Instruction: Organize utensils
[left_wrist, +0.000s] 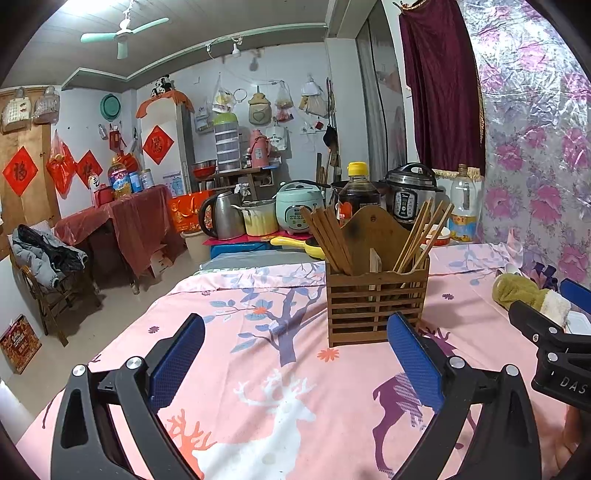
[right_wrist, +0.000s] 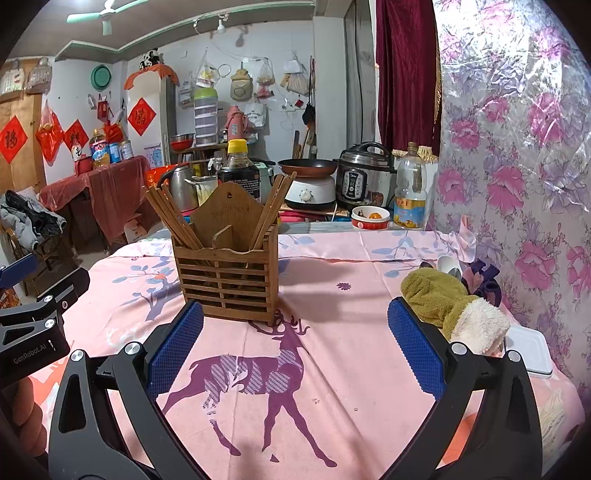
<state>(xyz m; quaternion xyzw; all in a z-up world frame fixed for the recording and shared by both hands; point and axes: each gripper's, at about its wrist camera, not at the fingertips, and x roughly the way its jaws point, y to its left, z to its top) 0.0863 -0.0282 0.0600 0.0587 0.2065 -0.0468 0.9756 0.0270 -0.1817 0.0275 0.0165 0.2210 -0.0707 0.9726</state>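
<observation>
Hovering empty and spread wide, left tongs and right tongs faced the holder, seemingly ready for chopsticks

Background stock: soy sauce bottle, pressure cooker, frying pan, oil bottle, steel kettle, plush toy, white lidded box.

Two black frames with triangular cut-outs are seen on the left hand-held gripper, silver screws set at the joints, and blue textured pads are fitted inside. The same build is shown on the right hand-held gripper, and white "GenRobot.AI" lettering is printed on the left one's housing.
</observation>
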